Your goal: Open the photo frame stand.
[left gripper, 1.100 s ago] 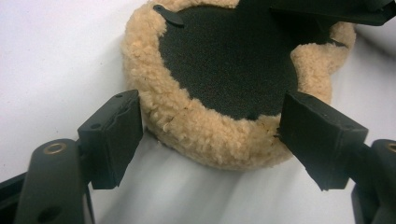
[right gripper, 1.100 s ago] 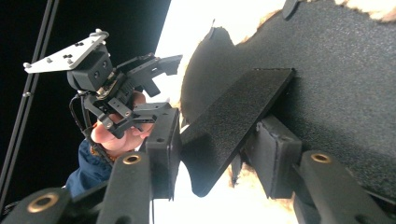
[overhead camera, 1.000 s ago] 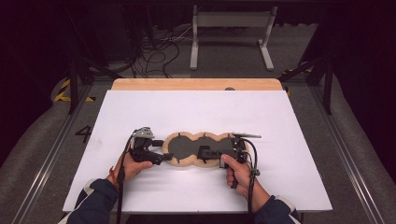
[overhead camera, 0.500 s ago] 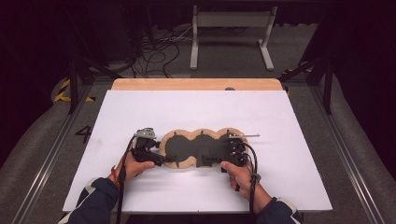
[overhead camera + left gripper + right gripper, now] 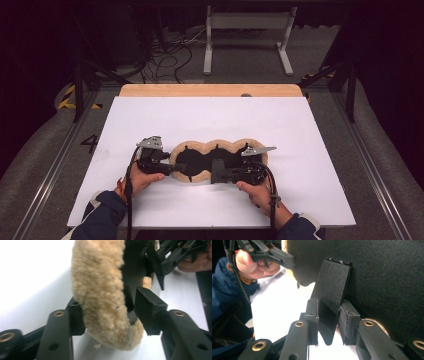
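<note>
Left tongs (image 5: 181,168) closed onto fleece pad (image 5: 200,176)

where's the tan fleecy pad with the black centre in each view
High view: the tan fleecy three-lobed pad with a black centre lies low and centre on the white table, between both grippers.
Left gripper view: its fleecy rim runs down the middle.
Right gripper view: its black face takes up the upper right.
Shared landmark: the black flap near the pad's middle, in the high view.
</note>
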Demonstrator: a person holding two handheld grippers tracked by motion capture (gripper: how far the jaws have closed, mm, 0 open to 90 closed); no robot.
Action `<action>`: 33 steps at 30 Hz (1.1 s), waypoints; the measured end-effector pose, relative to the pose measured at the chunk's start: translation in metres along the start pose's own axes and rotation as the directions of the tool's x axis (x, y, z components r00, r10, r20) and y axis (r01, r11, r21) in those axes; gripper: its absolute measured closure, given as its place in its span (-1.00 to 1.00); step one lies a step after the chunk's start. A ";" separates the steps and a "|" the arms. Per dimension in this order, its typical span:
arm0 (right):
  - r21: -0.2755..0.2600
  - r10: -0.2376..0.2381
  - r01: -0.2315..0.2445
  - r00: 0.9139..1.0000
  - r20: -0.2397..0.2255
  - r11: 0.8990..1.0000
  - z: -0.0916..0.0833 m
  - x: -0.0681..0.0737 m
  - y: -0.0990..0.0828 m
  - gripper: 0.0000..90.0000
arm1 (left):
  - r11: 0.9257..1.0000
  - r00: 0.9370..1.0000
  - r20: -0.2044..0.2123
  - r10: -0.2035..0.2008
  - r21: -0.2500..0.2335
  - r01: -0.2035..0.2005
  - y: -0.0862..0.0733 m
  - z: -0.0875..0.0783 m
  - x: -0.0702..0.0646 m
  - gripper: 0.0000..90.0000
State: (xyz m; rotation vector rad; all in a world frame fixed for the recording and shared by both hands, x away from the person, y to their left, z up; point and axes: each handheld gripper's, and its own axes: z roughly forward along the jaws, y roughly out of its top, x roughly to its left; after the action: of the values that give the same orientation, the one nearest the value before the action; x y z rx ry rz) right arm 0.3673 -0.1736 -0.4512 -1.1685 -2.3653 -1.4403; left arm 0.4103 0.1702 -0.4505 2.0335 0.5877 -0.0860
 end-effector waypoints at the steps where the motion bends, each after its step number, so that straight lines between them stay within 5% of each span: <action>1: -0.002 -0.013 0.013 1.000 0.005 1.000 0.000 0.001 0.000 0.62 | 1.000 1.000 -0.007 0.015 -0.004 -0.015 0.000 -0.001 -0.001 0.13; 8: 0.002 -0.047 0.047 0.998 0.031 0.999 0.000 0.002 0.000 0.67 | 0.996 0.993 -0.087 0.080 -0.022 -0.082 0.001 -0.005 -0.015 0.22; 13: -0.002 -0.053 0.053 0.998 0.033 0.999 -0.001 0.001 0.001 0.66 | 0.985 0.972 -0.169 0.166 -0.017 -0.172 0.004 -0.006 -0.026 0.22; 17: -0.012 -0.056 0.057 0.997 0.048 0.998 -0.003 0.000 0.003 0.64 | 0.977 0.959 -0.190 0.208 -0.004 -0.213 0.003 -0.004 -0.028 0.25; 24: 0.000 -0.082 0.083 0.993 0.081 0.997 -0.002 0.003 0.000 0.61 | 0.972 0.956 -0.178 0.233 0.005 -0.236 -0.002 -0.006 -0.031 0.29; 33: -0.018 -0.123 0.126 0.985 0.117 0.992 -0.015 0.011 -0.005 0.56 | 0.972 0.961 -0.154 0.230 -0.015 -0.235 -0.005 -0.007 -0.033 0.30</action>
State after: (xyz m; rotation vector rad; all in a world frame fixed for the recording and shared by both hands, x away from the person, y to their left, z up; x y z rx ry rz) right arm 0.3526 -0.1811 -0.4410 -1.1586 -2.5477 -1.4823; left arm 0.3781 0.1660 -0.4413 2.0737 0.4357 0.2193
